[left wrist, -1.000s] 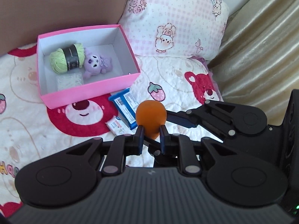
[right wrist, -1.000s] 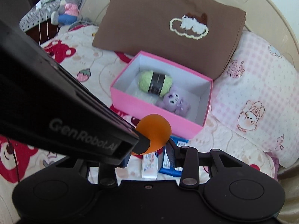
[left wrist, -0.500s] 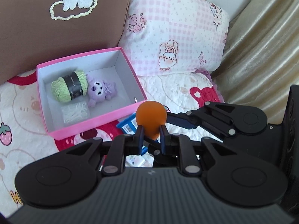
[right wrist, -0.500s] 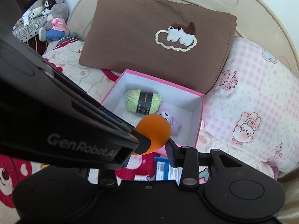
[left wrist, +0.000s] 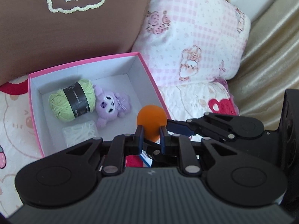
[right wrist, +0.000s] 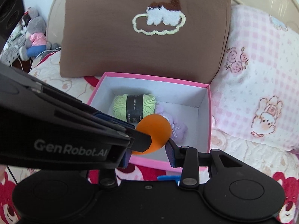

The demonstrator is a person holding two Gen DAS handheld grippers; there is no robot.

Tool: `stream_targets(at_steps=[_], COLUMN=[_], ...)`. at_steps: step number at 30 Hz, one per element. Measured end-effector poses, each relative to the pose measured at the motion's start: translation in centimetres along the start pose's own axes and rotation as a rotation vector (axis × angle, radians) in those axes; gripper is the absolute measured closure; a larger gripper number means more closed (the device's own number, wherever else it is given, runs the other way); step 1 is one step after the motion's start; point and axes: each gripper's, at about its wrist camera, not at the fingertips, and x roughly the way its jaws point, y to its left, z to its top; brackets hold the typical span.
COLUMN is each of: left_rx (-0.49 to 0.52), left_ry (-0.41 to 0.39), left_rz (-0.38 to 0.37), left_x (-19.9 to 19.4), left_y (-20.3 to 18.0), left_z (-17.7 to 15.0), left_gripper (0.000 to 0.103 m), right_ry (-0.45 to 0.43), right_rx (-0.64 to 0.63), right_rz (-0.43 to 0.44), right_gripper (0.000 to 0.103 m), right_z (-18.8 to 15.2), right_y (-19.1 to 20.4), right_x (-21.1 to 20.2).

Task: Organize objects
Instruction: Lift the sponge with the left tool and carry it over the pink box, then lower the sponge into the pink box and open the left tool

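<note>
Your left gripper (left wrist: 151,133) pinches the orange ball (left wrist: 151,121) between both fingers, above the near right corner of the pink box (left wrist: 35,123). Your right gripper (right wrist: 149,150) has its fingers on either side of the same ball; you cannot tell whether they press it. Inside the box lie green yarn (left wrist: 72,99), a purple plush (left wrist: 112,105) and a white packet (left wrist: 80,133).

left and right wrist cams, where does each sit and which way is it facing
Left wrist: on the left gripper, looking along its fingers into the open pink cardboard box; the right gripper's fingers enter from the right.
Right wrist: on the right gripper, facing the brown pillow; the left gripper crosses its left.
Shared: the round orange ball, gripped by both, green yarn.
</note>
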Motion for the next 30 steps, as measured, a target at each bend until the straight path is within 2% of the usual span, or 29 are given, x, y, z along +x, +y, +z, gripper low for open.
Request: stream_targets(at_steps=[3, 7, 11, 15, 17, 20, 26, 28, 29, 30], left_rx=[-0.007, -0.05, -0.051, -0.097, -0.106, -0.056, -0.082, -0.097, -0.096, -0.095], left_ry=[0.001, -0.005, -0.021, -0.02, -0.024, -0.027, -0.029, -0.029, -0.032, -0.037], left_rz=[0.016, 0.024, 0.026, 0.007, 0.008, 0.04, 0.043, 0.042, 0.061, 0.093], left_x=[2.3, 5.4, 8.2, 10.5, 11.5, 12.5, 13.6, 13.9, 14.0, 14.0], left_y=[1.5, 3.5, 4.8, 6.4, 6.9, 7.0, 8.5, 8.9, 9.0, 9.0], left_z=[1.2, 2.7, 3.8, 4.5, 4.7, 5.2, 5.8, 5.8, 5.7, 5.6], left_gripper=[0.087, 0.087, 0.087, 0.087, 0.087, 0.088, 0.087, 0.083, 0.081, 0.076], right_ry=[0.025, 0.038, 0.04, 0.048, 0.061, 0.071, 0.086, 0.094, 0.101, 0.106], right_rx=[0.036, 0.004, -0.008, 0.002, 0.001, 0.008, -0.009, 0.013, 0.012, 0.003], right_rz=[0.024, 0.019, 0.021, 0.024, 0.022, 0.017, 0.001, 0.005, -0.002, -0.015], right_gripper=[0.06, 0.06, 0.06, 0.06, 0.06, 0.06, 0.059, 0.058, 0.058, 0.058], right_z=[1.6, 1.7, 2.4, 2.8, 3.0, 3.5, 4.5, 4.5, 4.5, 4.4], right_y=[-1.4, -1.9, -3.4, -4.6, -4.9, -5.0, -4.7, -4.9, -4.9, -4.8], right_x=[3.2, 5.3, 8.2, 10.4, 11.4, 12.9, 14.7, 15.2, 15.4, 15.4])
